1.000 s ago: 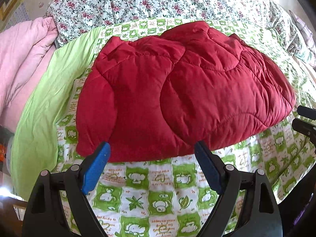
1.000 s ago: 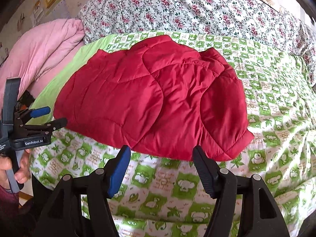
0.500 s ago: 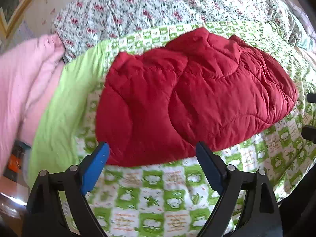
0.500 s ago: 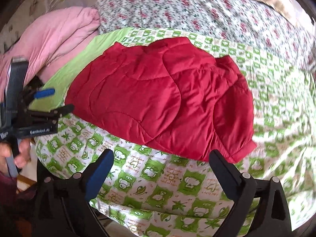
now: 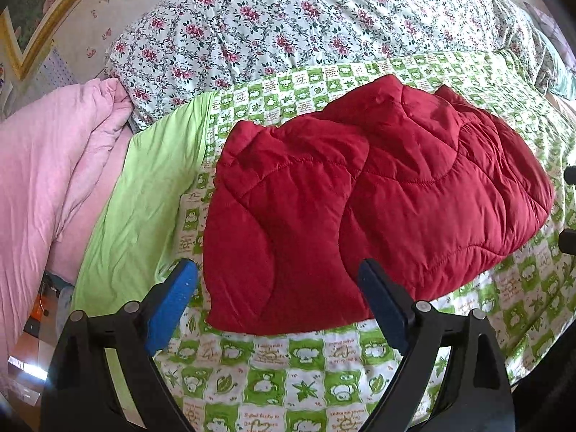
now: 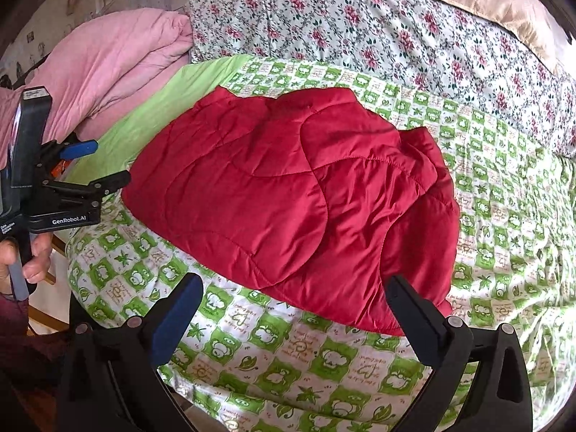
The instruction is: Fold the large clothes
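A red quilted jacket [image 5: 367, 201] lies folded into a compact bundle on the green-and-white patterned quilt [image 5: 288, 378]; it also shows in the right wrist view [image 6: 288, 198]. My left gripper [image 5: 277, 284] is open and empty, hovering just short of the jacket's near edge. My right gripper [image 6: 295, 295] is open and empty, held above the jacket's near right edge. The left gripper [image 6: 97, 165] also shows at the left of the right wrist view, held in a hand beside the bed.
A pink duvet [image 5: 46, 180] is piled at the left. A floral quilt [image 5: 306, 28] lies behind the jacket. A plain green sheet border [image 5: 144, 198] runs along the left. The bed's front edge [image 6: 172, 370] is near.
Both grippers have drawn back and shifted left, so the jacket sits further right and smaller in view. The right gripper's jaws have opened wider. The jacket has not moved.
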The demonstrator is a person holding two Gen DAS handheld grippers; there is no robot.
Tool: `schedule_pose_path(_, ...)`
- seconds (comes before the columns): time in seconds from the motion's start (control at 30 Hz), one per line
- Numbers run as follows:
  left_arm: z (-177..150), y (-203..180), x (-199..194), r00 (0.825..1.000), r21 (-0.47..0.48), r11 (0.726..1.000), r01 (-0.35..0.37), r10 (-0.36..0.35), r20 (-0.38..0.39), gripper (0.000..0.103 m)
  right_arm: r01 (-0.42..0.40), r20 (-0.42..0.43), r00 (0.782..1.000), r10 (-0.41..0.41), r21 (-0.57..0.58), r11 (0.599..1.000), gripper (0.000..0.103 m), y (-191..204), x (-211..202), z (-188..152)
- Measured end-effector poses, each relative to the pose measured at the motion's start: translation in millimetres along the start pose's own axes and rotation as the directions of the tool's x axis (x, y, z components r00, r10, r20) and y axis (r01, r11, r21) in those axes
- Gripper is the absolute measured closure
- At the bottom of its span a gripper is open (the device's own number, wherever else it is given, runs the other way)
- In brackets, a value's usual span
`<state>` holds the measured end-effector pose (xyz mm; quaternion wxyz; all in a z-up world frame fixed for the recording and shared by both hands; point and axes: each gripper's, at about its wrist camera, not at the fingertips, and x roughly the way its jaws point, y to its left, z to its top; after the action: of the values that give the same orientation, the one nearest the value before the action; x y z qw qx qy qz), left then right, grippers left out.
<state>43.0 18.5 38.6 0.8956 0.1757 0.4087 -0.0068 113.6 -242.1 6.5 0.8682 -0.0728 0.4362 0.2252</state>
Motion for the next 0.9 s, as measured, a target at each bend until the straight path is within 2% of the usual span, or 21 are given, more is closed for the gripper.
schedule_pose_path(0.3, 7.4, -0.8, 23.3, 0.999, -0.009, 1.0, 0.009, -0.009, -0.043, 0.011, -0.013, -0.036, 0.999, 0.015, 0.041, 0.999, 0.0, -14.3, 21.2, 10.4)
schedule_pose_path(0.9, 23.5, -2.1, 40.7, 0.998, 0.016, 1.0, 0.018, -0.017, -0.056, 0.011, -0.004, -0.079, 0.997, 0.001, -0.029, 1.0, 0.0, -17.0, 40.1, 36.6)
